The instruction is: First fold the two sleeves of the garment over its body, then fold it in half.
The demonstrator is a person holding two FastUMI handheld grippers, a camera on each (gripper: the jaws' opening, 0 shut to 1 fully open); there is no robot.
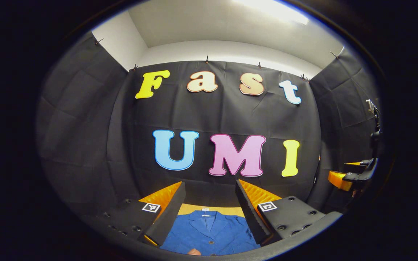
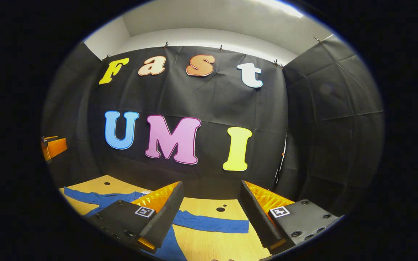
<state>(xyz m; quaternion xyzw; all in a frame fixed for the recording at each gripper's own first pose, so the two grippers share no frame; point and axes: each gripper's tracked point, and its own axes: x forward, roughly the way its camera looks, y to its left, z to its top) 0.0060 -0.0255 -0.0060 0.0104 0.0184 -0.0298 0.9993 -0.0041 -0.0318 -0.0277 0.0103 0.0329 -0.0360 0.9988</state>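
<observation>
Hovering apart and empty, both tongs, left and right, risk pinching two layers. Sleeve lies flat on table, so fingers may skid.

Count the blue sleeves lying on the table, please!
2: one blue fabric sleeve stretches across the wooden table between the right gripper's fingers; the other sleeve lies farther left.

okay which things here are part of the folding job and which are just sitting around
Part of the job:
blue jacket
its sleeve
left gripper
right gripper

Just there:
wooden table
booth wall
</observation>
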